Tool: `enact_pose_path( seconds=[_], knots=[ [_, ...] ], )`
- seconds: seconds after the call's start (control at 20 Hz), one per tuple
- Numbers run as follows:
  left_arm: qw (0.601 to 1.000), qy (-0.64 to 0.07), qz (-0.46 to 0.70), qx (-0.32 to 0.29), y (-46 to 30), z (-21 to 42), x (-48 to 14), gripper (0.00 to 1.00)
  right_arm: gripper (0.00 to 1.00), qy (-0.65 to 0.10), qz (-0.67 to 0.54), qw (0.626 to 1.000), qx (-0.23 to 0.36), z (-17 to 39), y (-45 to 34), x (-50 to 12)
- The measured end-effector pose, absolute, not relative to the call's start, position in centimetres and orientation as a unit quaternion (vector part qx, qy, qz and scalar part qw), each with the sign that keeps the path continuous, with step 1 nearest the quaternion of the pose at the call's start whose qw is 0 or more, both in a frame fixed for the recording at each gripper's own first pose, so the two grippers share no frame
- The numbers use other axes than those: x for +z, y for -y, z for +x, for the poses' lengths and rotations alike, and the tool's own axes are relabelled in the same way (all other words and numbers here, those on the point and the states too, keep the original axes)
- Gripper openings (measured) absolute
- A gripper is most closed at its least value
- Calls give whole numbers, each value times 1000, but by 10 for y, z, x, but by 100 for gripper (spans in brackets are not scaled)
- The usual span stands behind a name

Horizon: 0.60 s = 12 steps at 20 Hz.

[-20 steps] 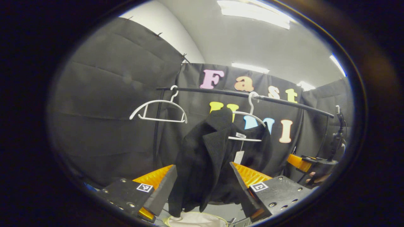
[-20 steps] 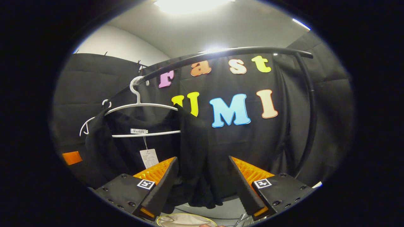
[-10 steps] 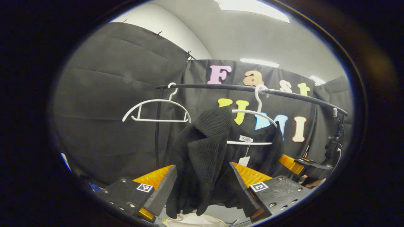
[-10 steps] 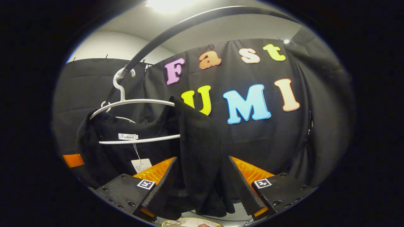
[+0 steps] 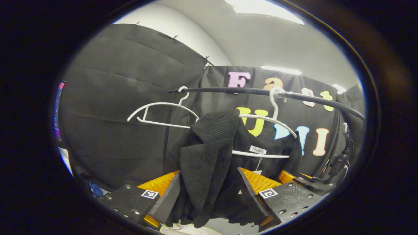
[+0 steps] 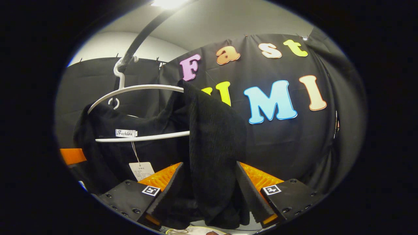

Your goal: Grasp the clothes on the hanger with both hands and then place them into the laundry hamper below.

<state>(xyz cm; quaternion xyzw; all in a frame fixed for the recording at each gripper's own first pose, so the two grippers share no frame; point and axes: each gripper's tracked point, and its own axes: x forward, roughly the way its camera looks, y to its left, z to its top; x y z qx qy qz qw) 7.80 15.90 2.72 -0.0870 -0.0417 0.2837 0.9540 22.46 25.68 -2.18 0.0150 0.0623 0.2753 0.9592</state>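
Both grippers straddle the black garment; neither closed on it yet.

I have the left gripper (image 5: 209, 195) and right gripper (image 6: 209, 195) wide open, a shoulder fold of the black knit garment (image 5: 209, 153) hanging between each pair of fingers. It hangs on the white hanger (image 6: 137, 89) at 12 o'clock. Risk: closing on a thin outer fold lets the knit slip, or pulling down drags the hanger off the rail (image 5: 248, 92).

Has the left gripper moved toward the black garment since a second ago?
Yes. The left gripper has closed in: its fingers now flank the black garment, which looks larger against the rail.
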Motion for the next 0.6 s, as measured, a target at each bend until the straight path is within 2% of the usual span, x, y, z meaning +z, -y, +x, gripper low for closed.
enact_pose_path(
  seconds=[0.45, 0.5, 0.6],
  knots=[
    [947, 38, -64, 312, -172, 104, 31, 94, 97, -62, 40, 957, 279, 245, -268, -17],
    [945, 43, -61, 320, -175, 106, 31, 94, 87, -61, 45, 957, 279, 249, -267, -14],
    [944, 43, -61, 321, -178, 113, 29, 69, 77, -65, 61, 955, 281, 254, -265, -12]
  ],
)
